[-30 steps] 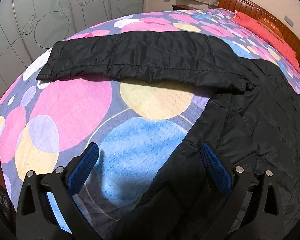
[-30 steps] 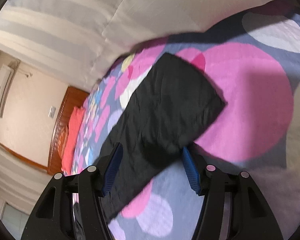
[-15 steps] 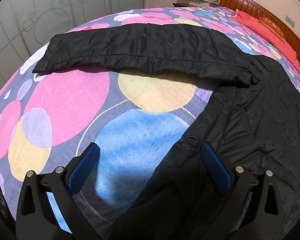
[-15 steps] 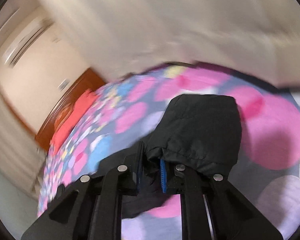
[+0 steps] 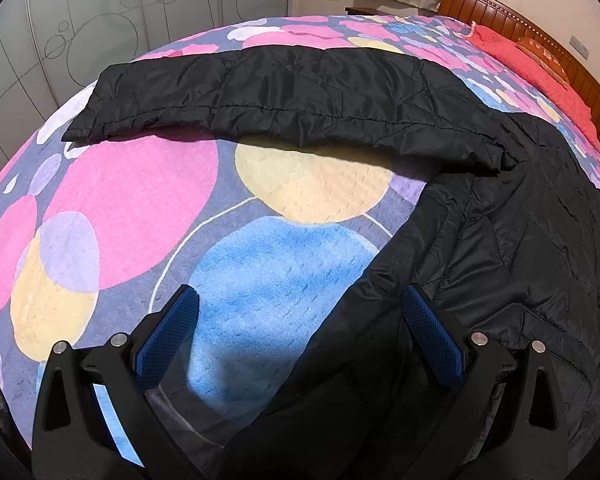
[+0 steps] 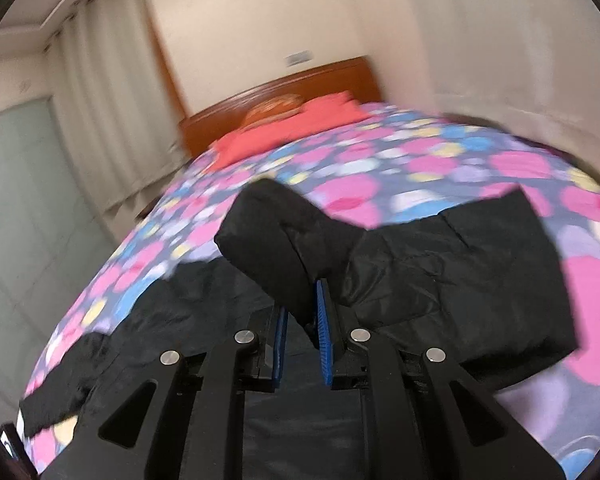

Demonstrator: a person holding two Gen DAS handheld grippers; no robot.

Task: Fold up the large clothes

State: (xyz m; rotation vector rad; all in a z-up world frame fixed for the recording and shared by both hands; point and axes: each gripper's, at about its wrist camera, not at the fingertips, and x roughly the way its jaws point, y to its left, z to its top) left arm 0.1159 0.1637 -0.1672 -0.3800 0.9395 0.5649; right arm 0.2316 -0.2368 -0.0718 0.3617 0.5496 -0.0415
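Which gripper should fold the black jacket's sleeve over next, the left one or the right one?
Probably the right gripper: it is already shut on the sleeve of the black jacket. The left gripper is open and holding nothing.

From my right gripper [image 6: 302,328] I see the blue pads pinched tight on a bunched fold of the black jacket [image 6: 440,280], which rises in a dark hump just above the fingers. The rest of the jacket spreads flat across the bed [image 6: 380,160], over a cover of pink, blue and yellow spots. Farther back lie a red blanket [image 6: 300,120] and the wooden headboard [image 6: 276,92]. Pale curtains [image 6: 100,100] hang at left. The picture is blurred.
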